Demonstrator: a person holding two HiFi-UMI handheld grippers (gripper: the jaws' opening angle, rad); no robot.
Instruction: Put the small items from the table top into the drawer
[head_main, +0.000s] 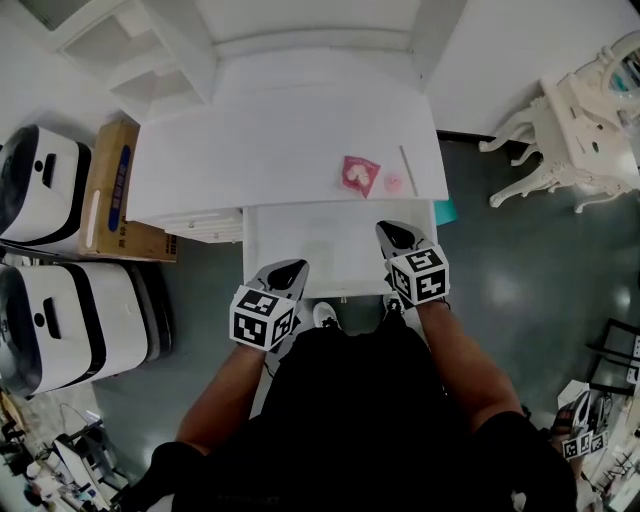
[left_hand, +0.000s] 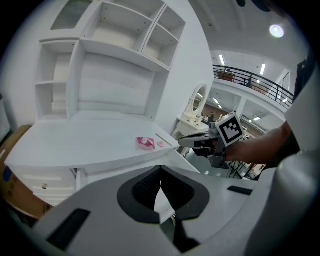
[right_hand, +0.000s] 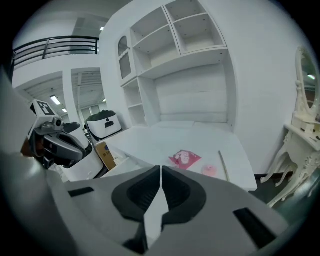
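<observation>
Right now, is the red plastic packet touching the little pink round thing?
Apart. The right gripper view shows bare white table between the red plastic packet and the pink round thing.

Cardboard box (head_main: 112, 190), white machines (head_main: 45, 190), ornate table (head_main: 572, 125)

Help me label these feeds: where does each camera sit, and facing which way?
Head view: on the person's head, steeply down at the white desk top; shows forearms, left gripper, right gripper.
Left gripper view: on the left gripper, facing the desk over shut jaws; right gripper shows.
Right gripper view: on the right gripper, likewise; left gripper shows.
All share the red square packet.
</observation>
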